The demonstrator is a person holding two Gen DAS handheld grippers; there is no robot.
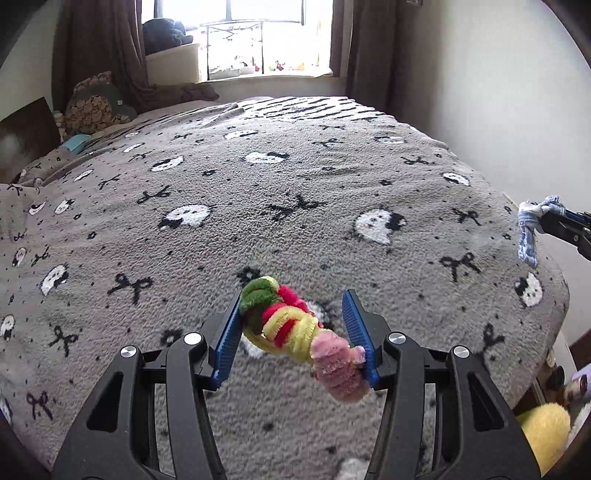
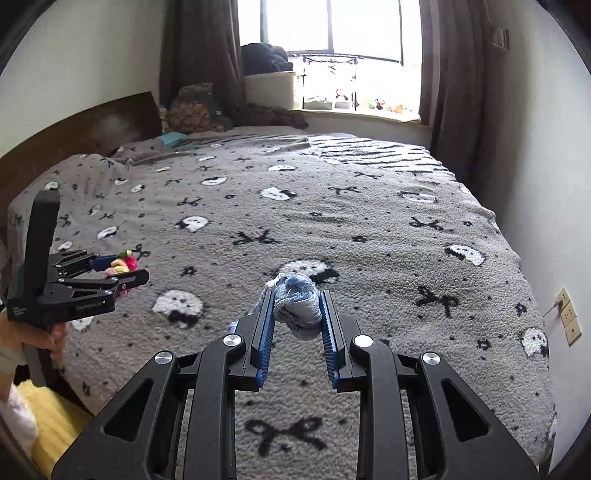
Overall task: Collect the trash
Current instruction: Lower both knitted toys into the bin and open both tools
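Hidden or unclear first. On my left wrist view the right gripper [image 1: 546,218] is cut off by the frame edge at 3 o'clock; I see only its tips and the cloth they pinch. At 5 o'clock a yellow fuzzy object [image 1: 543,432] and something purple-and-tan beside it are too cropped to identify. The window [image 1: 258,33] at 12 o'clock is blown out; the small items on its sill cannot be made out. On my right wrist view the person's hand [image 2: 55,338] at 9 o'clock is partly hidden behind the left gripper's handle.

Left gripper [image 1: 293,328]: jaws partly closed on a bundle of fuzzy pipe cleaners [image 1: 291,325], green, red, yellow and pink. The green end presses the left pad, the pink end the right pad; the bundle sits crosswise in the gap, above the grey patterned blanket [image 1: 295,192]. From the right wrist view the same bundle [image 2: 122,264] shows at 9 o'clock between that gripper's [image 2: 127,267] fingers.

Right gripper [image 2: 297,306]: jaws narrowed onto a blue-white wad of cloth [image 2: 297,299], held near the fingertips, a tail hanging below. In the left view that wad [image 1: 532,229] dangles at 3 o'clock, over the blanket's [image 2: 369,229] edge.
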